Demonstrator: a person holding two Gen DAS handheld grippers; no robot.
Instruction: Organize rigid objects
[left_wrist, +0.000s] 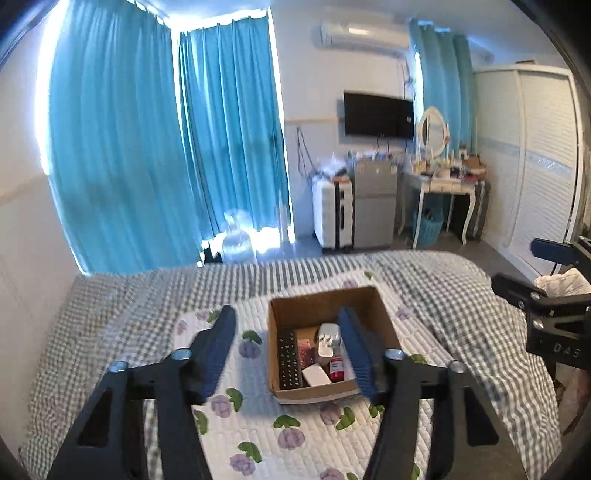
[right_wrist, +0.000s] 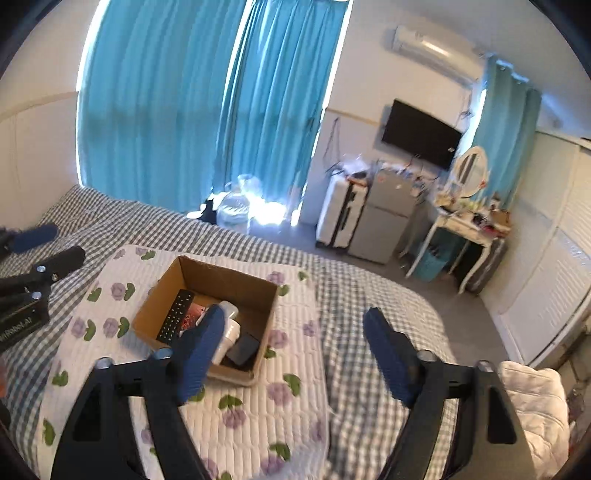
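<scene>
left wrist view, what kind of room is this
Most likely a bedroom in a home: a bed with a checked cover fills the foreground, a dressing table with an oval mirror stands by the far wall, and a white wardrobe is on the right.

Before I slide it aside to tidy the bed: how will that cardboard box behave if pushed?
The cardboard box probably drags rather than glides, since it sits on a soft quilt. Its thin open-topped walls may flex. The remote control and small bottle inside likely shift or tip.
</scene>
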